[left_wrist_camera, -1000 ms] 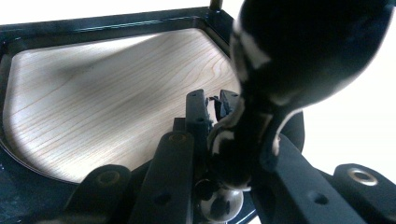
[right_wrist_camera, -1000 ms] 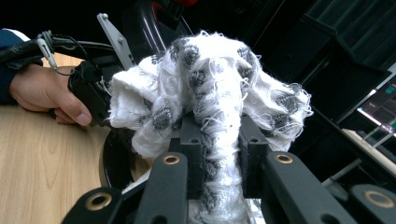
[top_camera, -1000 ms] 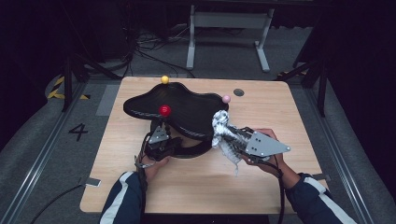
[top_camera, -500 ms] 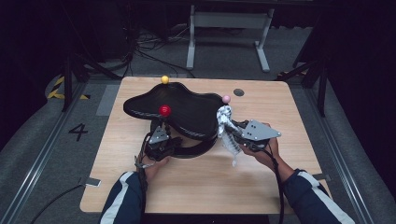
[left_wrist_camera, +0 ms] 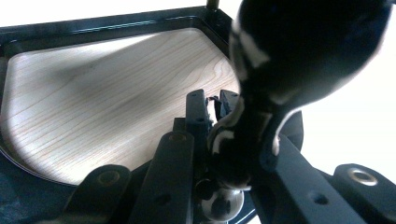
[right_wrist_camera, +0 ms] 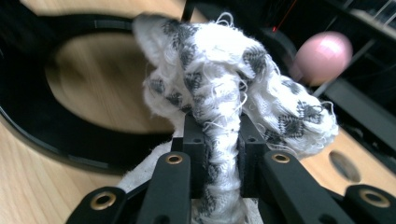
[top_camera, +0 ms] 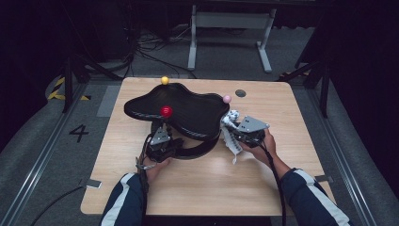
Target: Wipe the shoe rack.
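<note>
A black two-level stand sits mid-table, with a wavy top tray over a ring base. Red, yellow and pink balls stand on it. My left gripper is at the stand's near side, under the red ball. In the left gripper view it is shut around a glossy black post of the stand. My right gripper is shut on a white-and-grey patterned cloth at the tray's right edge. The cloth bunches above the jaws, close to the pink ball.
A small round hole lies in the tabletop behind the pink ball. The wooden table has bare room at the front and right. A grey metal frame and cables lie on the floor beyond the far edge.
My right gripper has carried the cloth forward and a little left, up to the tray's right edge near the pink ball. The left gripper has stayed put.
</note>
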Motion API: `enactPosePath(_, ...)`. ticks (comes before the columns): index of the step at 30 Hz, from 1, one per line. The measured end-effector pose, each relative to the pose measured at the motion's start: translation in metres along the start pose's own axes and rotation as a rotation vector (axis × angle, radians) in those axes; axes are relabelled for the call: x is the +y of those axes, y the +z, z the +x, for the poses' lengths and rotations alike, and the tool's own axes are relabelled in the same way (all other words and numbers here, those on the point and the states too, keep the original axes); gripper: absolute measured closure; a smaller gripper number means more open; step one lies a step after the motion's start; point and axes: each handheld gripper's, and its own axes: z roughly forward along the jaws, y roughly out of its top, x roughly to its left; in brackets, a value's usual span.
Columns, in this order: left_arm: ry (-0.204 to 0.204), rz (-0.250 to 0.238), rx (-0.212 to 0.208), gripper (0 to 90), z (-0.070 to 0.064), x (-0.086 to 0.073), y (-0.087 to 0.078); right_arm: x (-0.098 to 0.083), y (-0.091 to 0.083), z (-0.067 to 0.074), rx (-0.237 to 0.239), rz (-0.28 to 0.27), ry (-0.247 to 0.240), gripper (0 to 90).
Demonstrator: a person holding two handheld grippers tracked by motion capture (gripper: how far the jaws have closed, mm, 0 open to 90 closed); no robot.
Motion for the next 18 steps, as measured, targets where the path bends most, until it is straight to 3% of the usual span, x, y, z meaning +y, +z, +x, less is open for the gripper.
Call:
enactPosePath(6,0.0,0.009,0.0,82.5,0.0,0.0,-0.001,-0.012,0.023,0.012,0.059,0.074,-0.01,78.6)
enactPosePath(18,-0.001,0.011,-0.007,82.3,0.0,0.0,-0.001,-0.022,0.049,0.019,0.058,0.109,-0.037,77.9)
